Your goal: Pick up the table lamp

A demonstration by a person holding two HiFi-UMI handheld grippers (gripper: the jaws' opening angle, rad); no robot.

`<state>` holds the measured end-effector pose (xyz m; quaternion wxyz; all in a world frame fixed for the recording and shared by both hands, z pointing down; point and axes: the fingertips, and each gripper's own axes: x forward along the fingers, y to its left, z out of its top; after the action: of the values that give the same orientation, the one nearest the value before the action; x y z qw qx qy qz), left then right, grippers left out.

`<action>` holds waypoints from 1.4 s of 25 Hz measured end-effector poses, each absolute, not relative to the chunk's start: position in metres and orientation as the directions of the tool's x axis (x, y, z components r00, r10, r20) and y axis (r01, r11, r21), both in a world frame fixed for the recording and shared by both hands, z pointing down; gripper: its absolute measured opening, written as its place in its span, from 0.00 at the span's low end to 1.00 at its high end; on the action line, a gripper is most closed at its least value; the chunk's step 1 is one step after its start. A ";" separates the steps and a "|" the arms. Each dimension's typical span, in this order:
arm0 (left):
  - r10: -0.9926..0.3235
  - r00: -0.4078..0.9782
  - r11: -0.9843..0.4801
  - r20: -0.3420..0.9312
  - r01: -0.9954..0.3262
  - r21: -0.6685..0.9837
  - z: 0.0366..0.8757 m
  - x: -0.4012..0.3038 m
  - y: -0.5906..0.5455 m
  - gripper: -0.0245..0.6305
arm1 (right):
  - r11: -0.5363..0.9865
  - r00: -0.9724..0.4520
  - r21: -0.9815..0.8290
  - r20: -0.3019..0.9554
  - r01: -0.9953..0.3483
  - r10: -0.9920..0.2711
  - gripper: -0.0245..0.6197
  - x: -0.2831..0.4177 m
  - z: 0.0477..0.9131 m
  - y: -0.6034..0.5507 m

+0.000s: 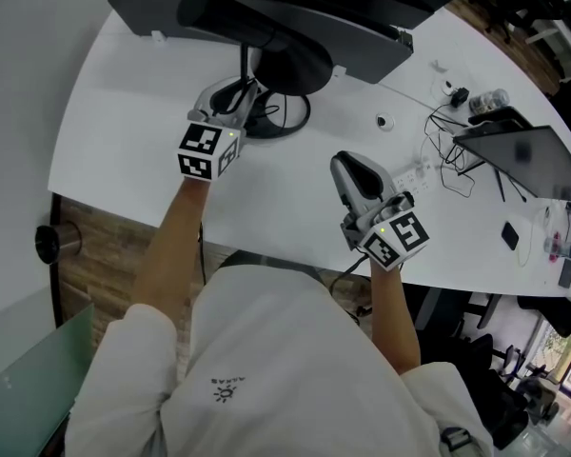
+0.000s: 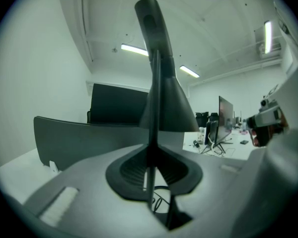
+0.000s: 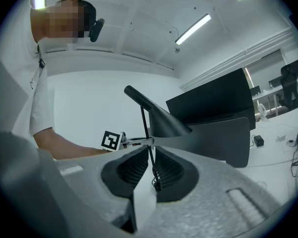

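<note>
The black table lamp (image 1: 290, 62) stands on the white table (image 1: 124, 131) in front of the monitor, its cone shade seen from above in the head view. My left gripper (image 1: 242, 93) is shut on the lamp's thin upright stem (image 2: 153, 108), which runs straight up between the pads (image 2: 134, 165). In the right gripper view the lamp (image 3: 161, 117) stands some way ahead, with the left gripper's marker cube (image 3: 111, 140) beside its stem. My right gripper (image 1: 347, 167) rests apart to the right over the table. Its jaws meet at the tips (image 3: 150, 150) with nothing held.
A large dark monitor (image 1: 305, 3) stands behind the lamp, close to the shade. To the right lie a small white dome (image 1: 385, 120), cables (image 1: 447, 165), a bottle (image 1: 490, 101), an open laptop (image 1: 523, 155) and a phone (image 1: 510, 234). The table's front edge curves just before my body.
</note>
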<state>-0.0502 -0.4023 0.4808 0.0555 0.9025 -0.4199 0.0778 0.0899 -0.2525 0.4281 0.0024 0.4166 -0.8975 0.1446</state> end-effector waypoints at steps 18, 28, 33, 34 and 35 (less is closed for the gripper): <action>-0.744 0.655 -0.651 0.133 -0.755 0.080 0.454 -0.059 -0.362 0.10 | 0.620 -0.658 -0.252 0.103 -0.743 -0.746 0.10 0.090 0.422 -0.245; -0.739 0.672 -0.670 0.058 -0.741 0.048 0.408 -0.059 -0.347 0.10 | 0.625 -0.657 -0.244 0.075 -0.741 -0.750 0.10 0.092 0.413 -0.245; -0.741 0.672 -0.671 0.003 -0.740 0.050 0.378 -0.064 -0.348 0.10 | 0.631 -0.657 -0.220 0.063 -0.744 -0.752 0.10 0.091 0.407 -0.243; -0.740 0.673 -0.672 -0.008 -0.739 0.048 0.371 -0.065 -0.349 0.10 | 0.633 -0.657 -0.214 0.061 -0.744 -0.751 0.10 0.090 0.406 -0.243; -0.739 0.673 -0.673 -0.020 -0.738 0.046 0.364 -0.066 -0.349 0.10 | 0.634 -0.657 -0.212 0.058 -0.744 -0.751 0.10 0.090 0.404 -0.243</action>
<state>-0.0658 -0.3487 0.3640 0.0169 0.9145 -0.4039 -0.0182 0.0899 -0.2425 0.4041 -0.0177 0.4136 -0.9037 0.1093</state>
